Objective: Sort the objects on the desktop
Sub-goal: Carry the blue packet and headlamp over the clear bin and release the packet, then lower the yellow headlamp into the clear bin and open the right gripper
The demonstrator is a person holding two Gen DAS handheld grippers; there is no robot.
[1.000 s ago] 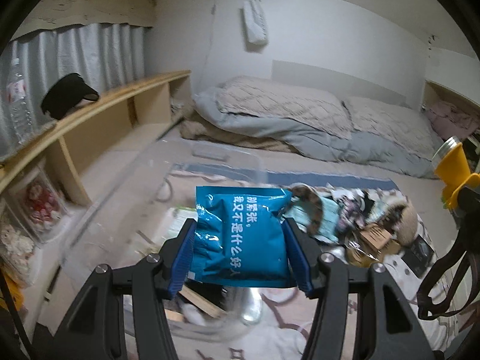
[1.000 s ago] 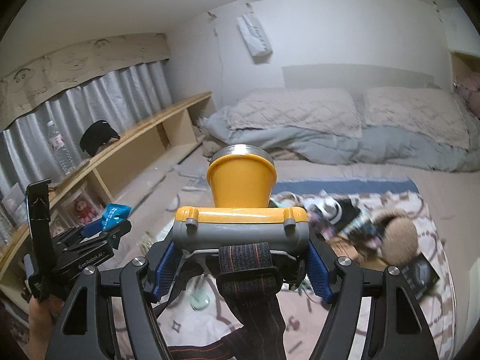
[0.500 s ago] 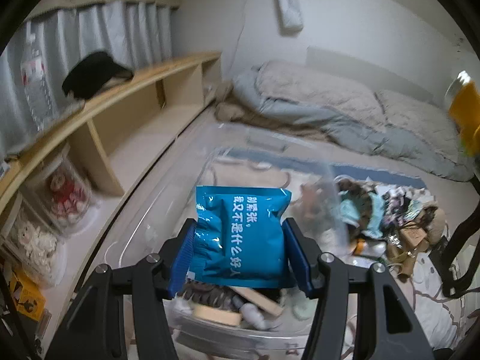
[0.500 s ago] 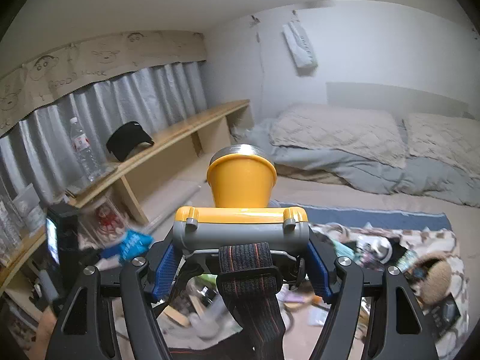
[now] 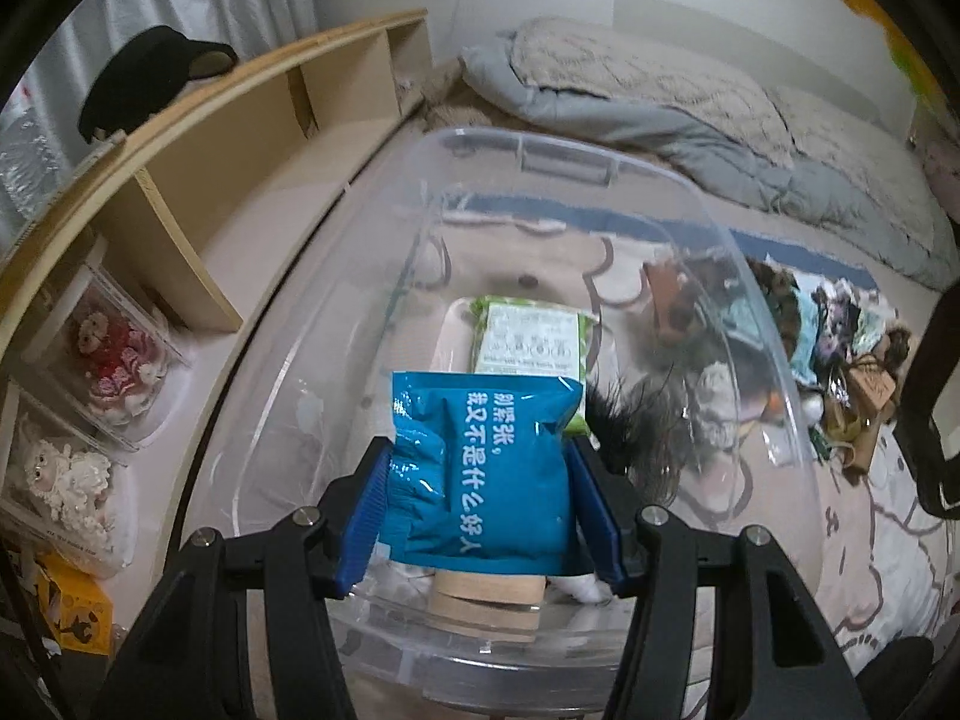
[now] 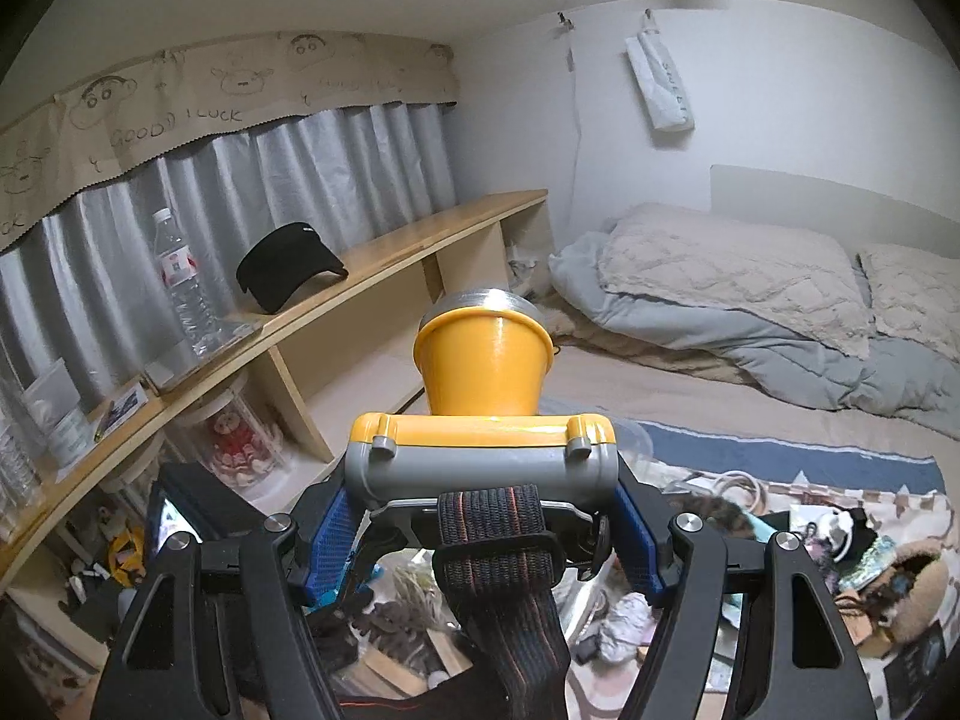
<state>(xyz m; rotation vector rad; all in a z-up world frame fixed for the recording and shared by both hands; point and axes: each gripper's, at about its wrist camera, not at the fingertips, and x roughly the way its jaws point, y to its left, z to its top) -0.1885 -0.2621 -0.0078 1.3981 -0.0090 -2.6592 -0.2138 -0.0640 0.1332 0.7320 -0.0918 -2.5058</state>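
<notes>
My left gripper (image 5: 480, 504) is shut on a blue snack packet (image 5: 480, 468) with white characters and holds it over the near end of a clear plastic bin (image 5: 774, 360). Inside the bin lie a green-and-white packet (image 5: 528, 342), a wooden piece (image 5: 486, 600), a black feathery item (image 5: 642, 438) and other small things. My right gripper (image 6: 480, 534) is shut on a yellow-and-grey headlamp (image 6: 483, 408) with a dark elastic strap (image 6: 504, 588), held up high. The left gripper's body shows in the right wrist view (image 6: 198, 516) at lower left.
A pile of loose desktop items (image 5: 840, 348) lies on the patterned blanket right of the bin. A wooden shelf (image 5: 198, 180) runs along the left with a black cap (image 6: 288, 264), a water bottle (image 6: 183, 282) and boxed dolls (image 5: 114, 354). Pillows and a grey duvet (image 6: 750, 300) lie behind.
My left gripper has moved forward and tipped down over the bin with the blue packet. My right gripper has swung left and up with the headlamp.
</notes>
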